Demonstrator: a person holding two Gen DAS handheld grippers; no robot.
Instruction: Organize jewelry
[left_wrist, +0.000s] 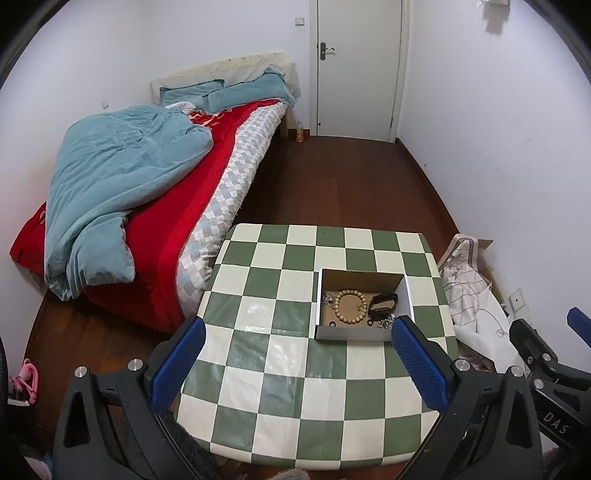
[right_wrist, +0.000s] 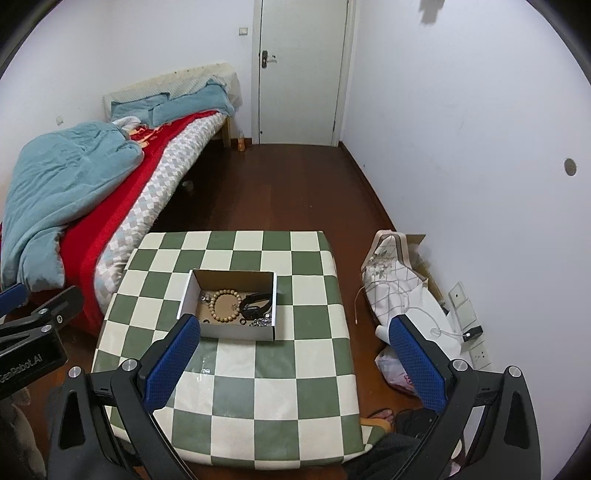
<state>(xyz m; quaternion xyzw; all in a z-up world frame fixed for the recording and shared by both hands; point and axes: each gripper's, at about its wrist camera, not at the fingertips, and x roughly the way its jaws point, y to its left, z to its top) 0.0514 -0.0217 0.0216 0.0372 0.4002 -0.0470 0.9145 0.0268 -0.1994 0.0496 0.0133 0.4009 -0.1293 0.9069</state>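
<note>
already the jewelry sits together in the cardboard box (left_wrist: 364, 309), which rests on the checkered tabletop (left_wrist: 280, 369) toward its far right part. inside it we see the wooden bead bracelet (left_wrist: 350, 307) lying flat in the middle, the black watch (left_wrist: 384, 303) to its right, a silvery chain (left_wrist: 386, 324) bunched in the near right corner, a small metal piece (left_wrist: 328, 297) at the left, and a few dark little rings (left_wrist: 332, 325) along the near wall.

our left gripper (left_wrist: 299, 363) hangs released above the near half of the tabletop, jaws spread wide and holding nothing; its right finger (left_wrist: 419, 363) shows just in front of the box's near right corner. our right gripper (right_wrist: 291, 365) is likewise spread and empty, its left finger (right_wrist: 173, 363) near the box's near left corner.

from here we judge the main risks to be these. the pieces lie close, so a wide jaw closing on the bracelet could catch the watch strap or drag the chain along. the chain is loose and fine and would likely slip or tangle. the little rings are too small to pinch reliably and could skitter under other pieces. the box looks light, so a finger brushing its wall might push it toward the tabletop's right edge, beyond which lies the cloth bag (right_wrist: 391, 275) on the floor (right_wrist: 280, 192).
</note>
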